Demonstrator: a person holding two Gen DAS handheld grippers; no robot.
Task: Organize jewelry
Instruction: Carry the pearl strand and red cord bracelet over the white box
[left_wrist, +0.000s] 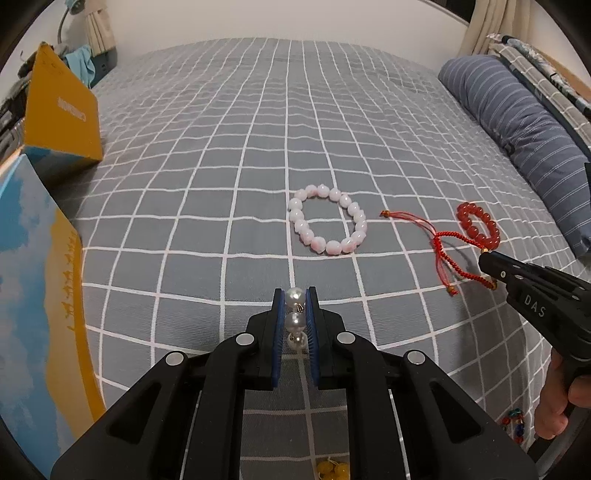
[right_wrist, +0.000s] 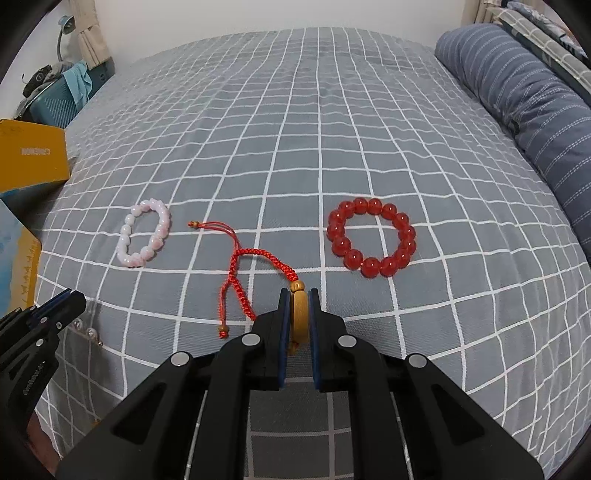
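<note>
On the bed (left_wrist: 258, 129), each gripper pinches one piece so it can be laid out in line. The left gripper (left_wrist: 295, 306) has its fingers clamped on a pearl string (left_wrist: 295, 320); the right gripper (right_wrist: 298, 314) has its fingers clamped on the gold charm (right_wrist: 300, 317) of a red cord bracelet (right_wrist: 255, 258). The pink bead bracelet (left_wrist: 328, 224) and red bead bracelet (right_wrist: 371, 237) lie flat, well apart, likely already arranged.

A grey checked bedsheet (right_wrist: 332, 110) is covering the bed; a striped pillow (right_wrist: 524, 110) is lying beside a white wall (right_wrist: 258, 14).
</note>
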